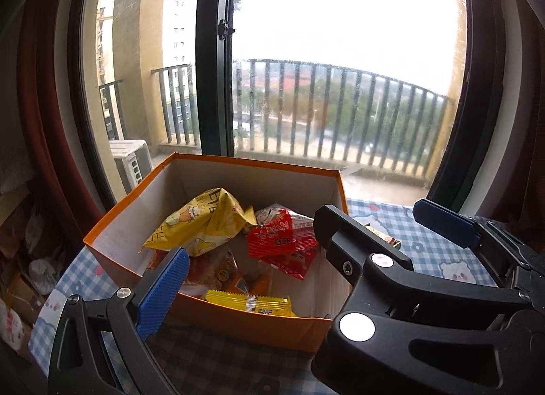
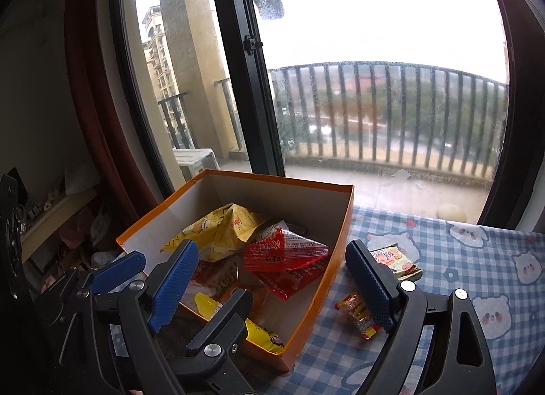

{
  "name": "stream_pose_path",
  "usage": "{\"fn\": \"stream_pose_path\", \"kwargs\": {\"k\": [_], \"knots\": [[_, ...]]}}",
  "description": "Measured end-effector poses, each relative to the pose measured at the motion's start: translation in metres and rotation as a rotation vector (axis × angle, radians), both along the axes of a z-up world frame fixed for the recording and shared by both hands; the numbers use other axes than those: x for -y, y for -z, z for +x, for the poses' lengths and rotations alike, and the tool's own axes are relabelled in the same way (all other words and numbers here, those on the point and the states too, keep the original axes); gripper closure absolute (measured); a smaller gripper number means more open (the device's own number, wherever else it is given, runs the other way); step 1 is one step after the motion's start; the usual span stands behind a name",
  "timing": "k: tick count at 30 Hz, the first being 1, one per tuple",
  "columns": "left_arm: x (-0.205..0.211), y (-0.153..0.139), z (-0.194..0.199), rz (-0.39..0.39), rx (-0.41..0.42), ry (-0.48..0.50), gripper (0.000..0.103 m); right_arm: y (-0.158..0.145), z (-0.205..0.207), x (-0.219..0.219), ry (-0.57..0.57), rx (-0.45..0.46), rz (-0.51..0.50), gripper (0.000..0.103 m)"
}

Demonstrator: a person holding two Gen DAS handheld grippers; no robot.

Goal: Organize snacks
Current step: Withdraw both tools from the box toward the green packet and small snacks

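An open orange box stands on the checked tablecloth by the window. It holds a yellow bag, red packets and a yellow bar. Two packets lie on the cloth right of the box: a green one and a small red-yellow one. My left gripper is open and empty over the box's near side. My right gripper is open and empty, astride the box's right wall.
The blue checked cloth with animal prints stretches to the right. The window and dark frame rise just behind the box. Clutter and bags lie on the floor to the left. The right gripper's body crosses the left wrist view.
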State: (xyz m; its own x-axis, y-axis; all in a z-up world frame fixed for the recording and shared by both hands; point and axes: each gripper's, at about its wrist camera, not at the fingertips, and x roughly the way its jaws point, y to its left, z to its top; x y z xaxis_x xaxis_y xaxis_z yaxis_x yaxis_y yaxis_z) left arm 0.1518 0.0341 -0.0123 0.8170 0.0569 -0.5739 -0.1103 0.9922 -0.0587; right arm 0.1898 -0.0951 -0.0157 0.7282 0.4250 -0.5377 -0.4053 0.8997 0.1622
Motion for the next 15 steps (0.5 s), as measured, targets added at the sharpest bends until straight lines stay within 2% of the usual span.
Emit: {"fn": "stream_pose_path", "kwargs": {"k": [8,15], "knots": [[0.030,-0.004,-0.006,0.003,0.018,0.031,0.001,-0.011,-0.013,0.034,0.023,0.040,-0.008,0.012],[0.055,-0.006,-0.006,-0.006,0.042,0.043,0.001,-0.019,-0.018,0.063,0.018,0.073,-0.056,0.011]]}}
